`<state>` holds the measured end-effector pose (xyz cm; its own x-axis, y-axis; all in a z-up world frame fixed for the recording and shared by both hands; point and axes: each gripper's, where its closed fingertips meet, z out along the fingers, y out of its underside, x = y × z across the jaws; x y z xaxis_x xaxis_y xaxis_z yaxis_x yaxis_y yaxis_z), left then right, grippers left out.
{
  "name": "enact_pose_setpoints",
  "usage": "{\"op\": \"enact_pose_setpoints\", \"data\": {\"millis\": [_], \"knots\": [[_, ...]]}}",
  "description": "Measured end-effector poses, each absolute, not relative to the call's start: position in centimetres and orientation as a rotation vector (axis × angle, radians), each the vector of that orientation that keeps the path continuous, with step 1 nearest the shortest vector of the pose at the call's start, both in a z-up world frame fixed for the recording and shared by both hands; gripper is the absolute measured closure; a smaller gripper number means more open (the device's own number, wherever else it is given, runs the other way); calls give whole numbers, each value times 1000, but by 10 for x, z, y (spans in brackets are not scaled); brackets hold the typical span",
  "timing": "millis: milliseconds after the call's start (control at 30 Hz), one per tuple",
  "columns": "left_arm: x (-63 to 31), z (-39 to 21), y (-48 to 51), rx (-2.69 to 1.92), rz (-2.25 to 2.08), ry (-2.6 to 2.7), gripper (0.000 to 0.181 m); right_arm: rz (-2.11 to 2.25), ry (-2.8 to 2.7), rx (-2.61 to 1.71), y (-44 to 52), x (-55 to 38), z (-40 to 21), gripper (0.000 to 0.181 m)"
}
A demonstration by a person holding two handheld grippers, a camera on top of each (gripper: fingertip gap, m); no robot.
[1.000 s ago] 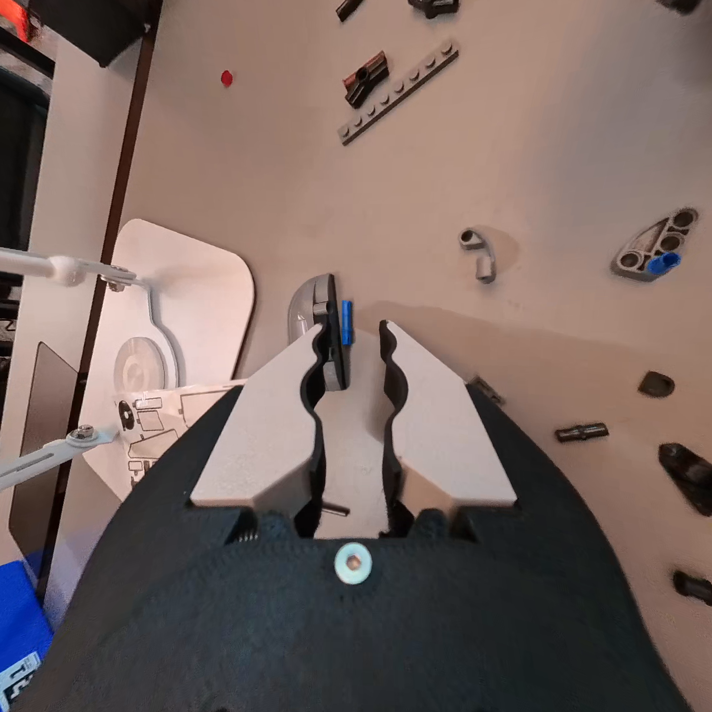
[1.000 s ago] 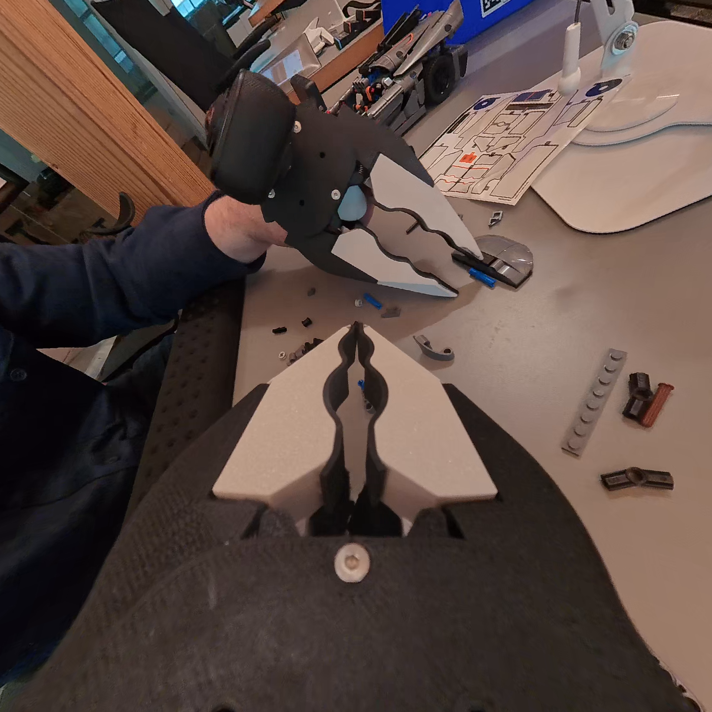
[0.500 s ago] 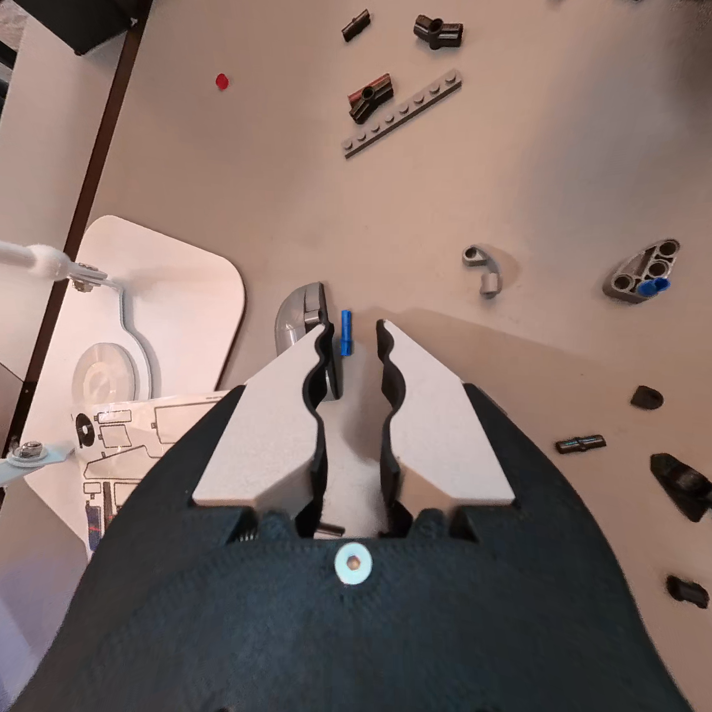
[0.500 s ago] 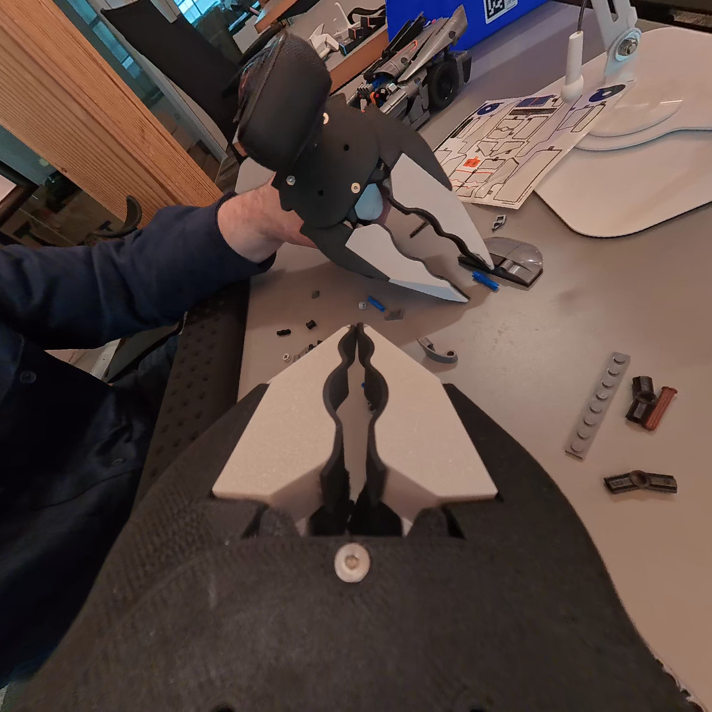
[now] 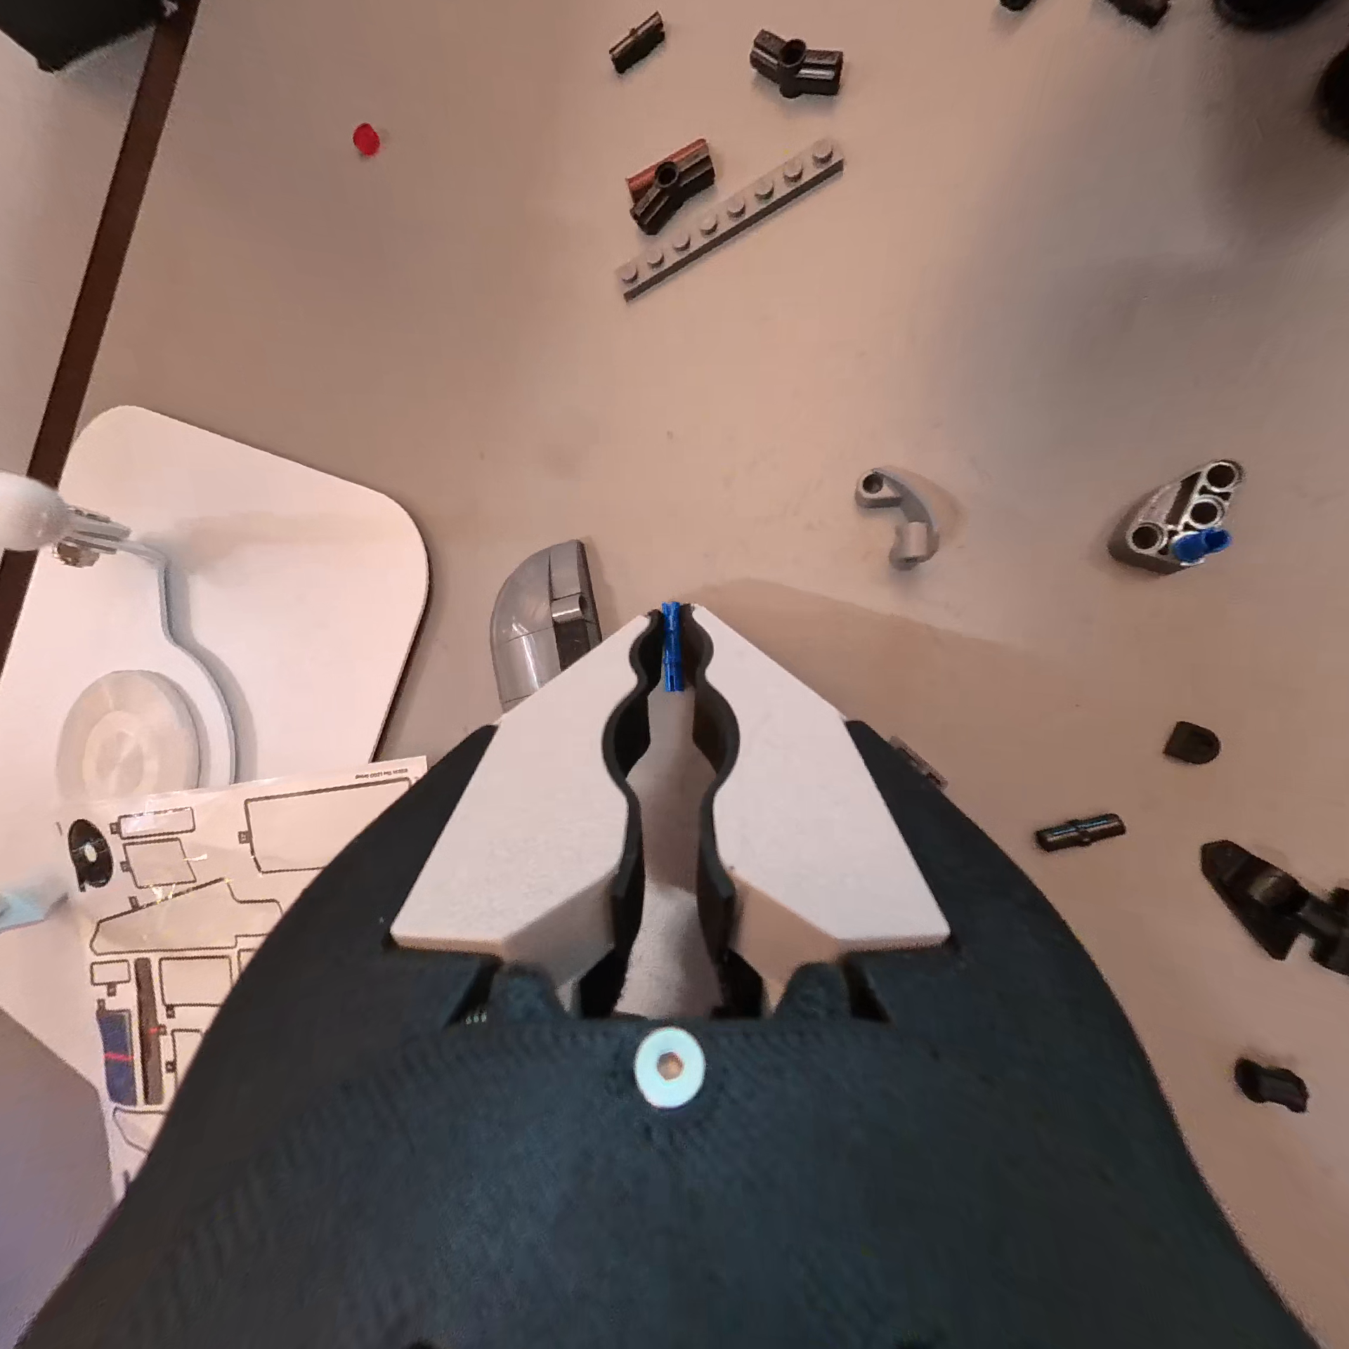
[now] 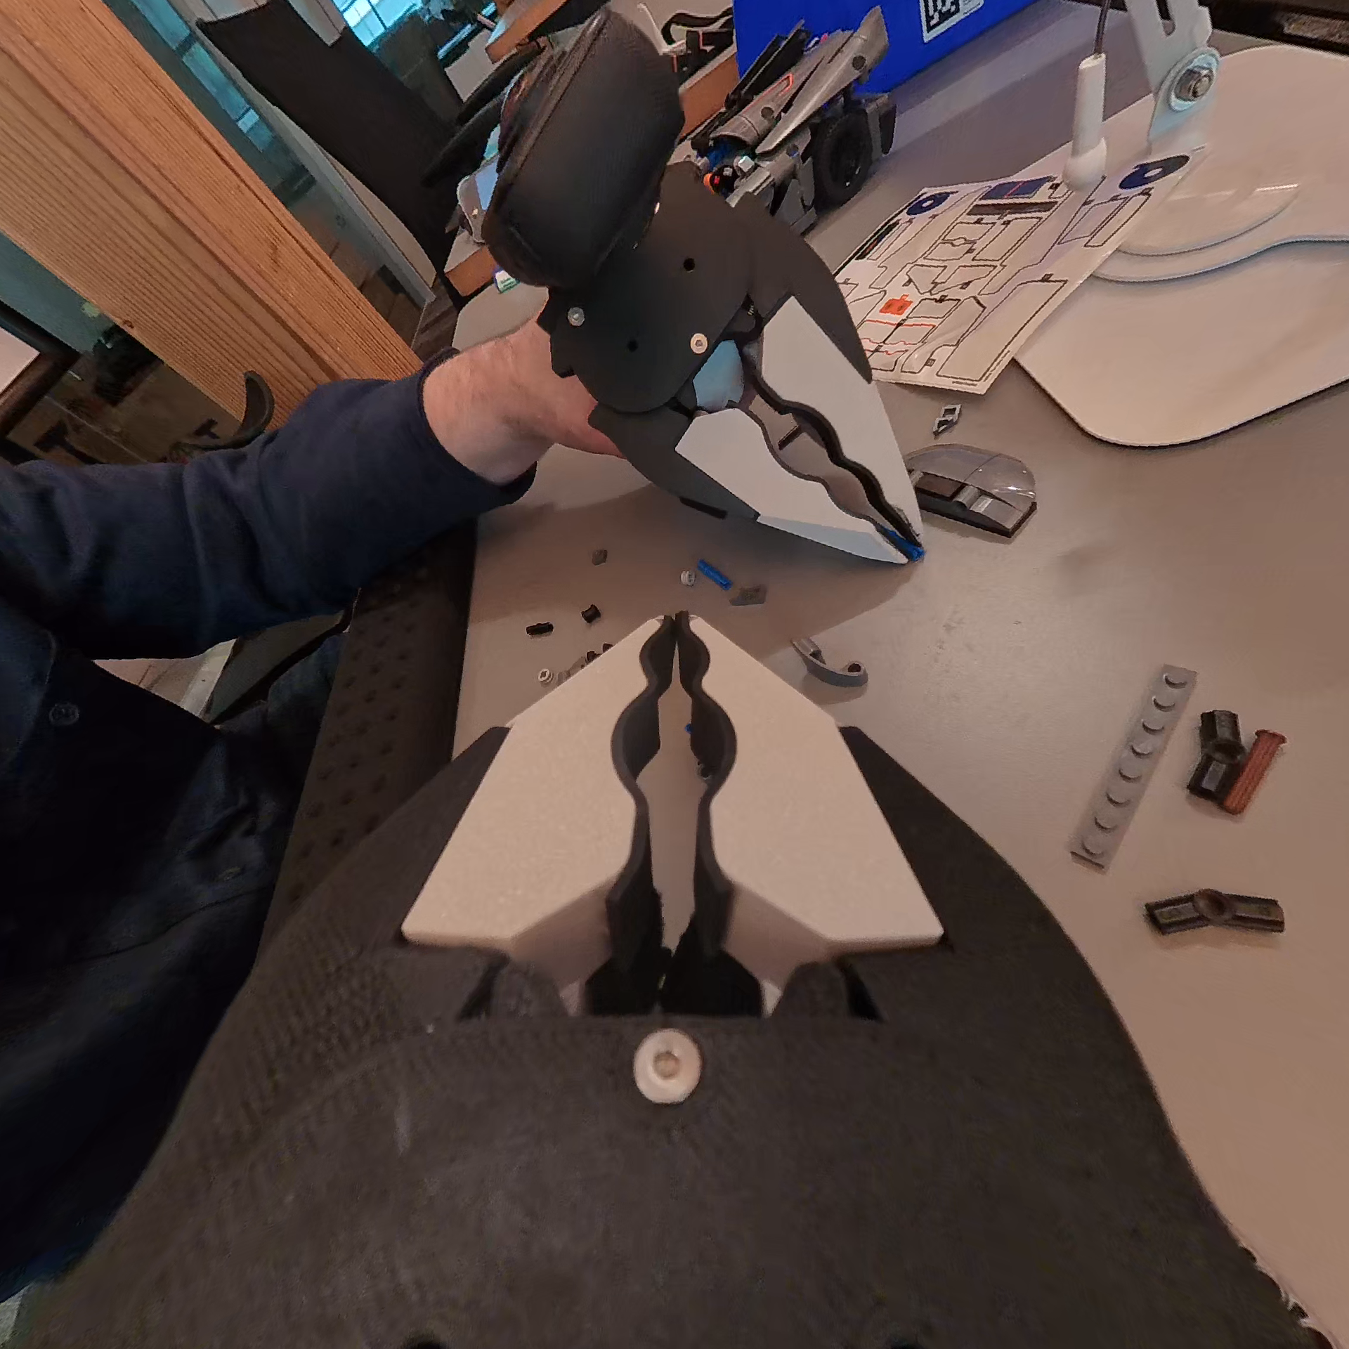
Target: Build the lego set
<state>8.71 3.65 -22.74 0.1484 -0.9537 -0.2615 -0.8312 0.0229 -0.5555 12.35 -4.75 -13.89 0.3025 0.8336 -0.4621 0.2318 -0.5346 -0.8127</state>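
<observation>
Pinching the blue pin (image 5: 671, 646) at frame centre, the left gripper (image 5: 671, 620) jaws clamp its shaft; tiny, stiff, slick, it likely twists unless held mid-length. Right gripper (image 6: 673, 620) jaws meet, empty.

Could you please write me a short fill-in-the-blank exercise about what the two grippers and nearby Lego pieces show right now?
1. The left gripper is shut on a small ____ pin.
2. The right gripper is shut and holds ____.
3. The long grey studded plate lies flat on the ____.
4. The small round stud lying alone is ____.

Missing words: blue; nothing; table; red
</observation>
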Motion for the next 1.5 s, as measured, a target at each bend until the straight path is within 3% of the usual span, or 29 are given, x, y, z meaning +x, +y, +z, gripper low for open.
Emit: {"op": "enact_pose_setpoints", "data": {"millis": [200,767,1367,1500], "knots": [[88,-224,27,-1811,-308,1730,179,1193,-952,-1945,-45,125,-140,180],[136,-127,-31,-1722,-1425,1305,180,585,-1141,-1879,-30,125,-149,154],[151,-120,-36,-1696,-1517,1210,180,494,-1090,-1875,-25,124,-142,148],[156,-116,-37,-1656,-1503,1194,180,552,-1016,-1920,-23,126,-143,157]]}}
